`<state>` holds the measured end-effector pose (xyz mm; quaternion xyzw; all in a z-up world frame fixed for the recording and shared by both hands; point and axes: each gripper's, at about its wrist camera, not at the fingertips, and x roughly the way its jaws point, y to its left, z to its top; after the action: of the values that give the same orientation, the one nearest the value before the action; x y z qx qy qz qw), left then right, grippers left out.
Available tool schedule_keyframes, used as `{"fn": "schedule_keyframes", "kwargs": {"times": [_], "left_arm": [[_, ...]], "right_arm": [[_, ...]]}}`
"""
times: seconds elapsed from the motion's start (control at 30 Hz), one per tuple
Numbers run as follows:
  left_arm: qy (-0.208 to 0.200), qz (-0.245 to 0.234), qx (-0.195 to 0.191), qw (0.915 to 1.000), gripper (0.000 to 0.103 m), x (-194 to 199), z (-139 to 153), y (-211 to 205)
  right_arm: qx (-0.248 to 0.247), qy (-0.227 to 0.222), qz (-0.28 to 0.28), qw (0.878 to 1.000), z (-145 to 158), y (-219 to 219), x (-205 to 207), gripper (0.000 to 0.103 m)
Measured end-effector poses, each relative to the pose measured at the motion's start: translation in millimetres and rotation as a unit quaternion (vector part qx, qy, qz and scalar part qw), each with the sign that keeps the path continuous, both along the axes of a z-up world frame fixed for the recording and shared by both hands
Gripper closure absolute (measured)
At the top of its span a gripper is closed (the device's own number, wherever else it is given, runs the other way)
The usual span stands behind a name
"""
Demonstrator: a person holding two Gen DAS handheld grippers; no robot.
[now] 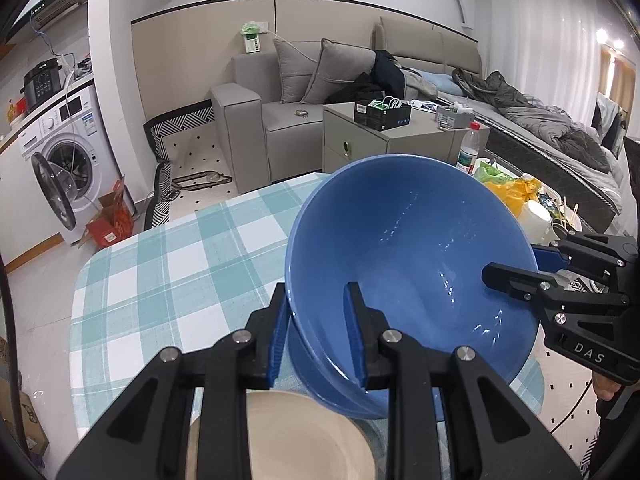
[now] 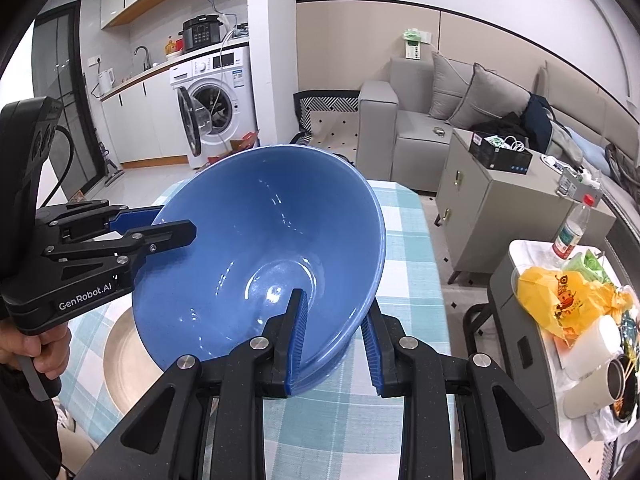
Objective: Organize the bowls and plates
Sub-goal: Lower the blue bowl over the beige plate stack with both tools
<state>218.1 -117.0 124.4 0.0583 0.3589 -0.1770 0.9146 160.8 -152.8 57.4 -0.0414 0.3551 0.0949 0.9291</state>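
Observation:
A big blue bowl [image 1: 408, 248] hangs tilted above the checked table [image 1: 160, 272], held at opposite sides of its rim. My left gripper [image 1: 318, 320] is shut on the near rim in the left wrist view, one pad inside and one outside the wall. In that view my right gripper [image 1: 512, 276] grips the rim at the right. In the right wrist view the bowl [image 2: 260, 240] sits with my right gripper [image 2: 334, 340] shut on its near wall, and the left gripper [image 2: 160, 224] clamps the far left rim. A beige plate [image 1: 300, 432] [image 2: 124, 356] lies on the table under the bowl.
A person's hand [image 2: 44, 348] holds the left gripper's handle. To the right stand a low side table with a yellow bag [image 2: 560, 296], cups and a water bottle [image 2: 570, 232]. A grey cabinet [image 2: 500, 200], a sofa [image 2: 420, 120] and a washing machine [image 2: 216, 92] lie beyond.

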Motion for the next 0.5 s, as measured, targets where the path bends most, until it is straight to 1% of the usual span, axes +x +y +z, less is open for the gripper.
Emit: {"fn": "schedule_keyframes", "kwargs": {"times": [0.5], "left_arm": [[0.028,0.012,0.009,0.9995,0.078,8,-31,9]], "right_arm": [[-0.004,0.04,0.014,0.999,-39,13,17,0.076]]}}
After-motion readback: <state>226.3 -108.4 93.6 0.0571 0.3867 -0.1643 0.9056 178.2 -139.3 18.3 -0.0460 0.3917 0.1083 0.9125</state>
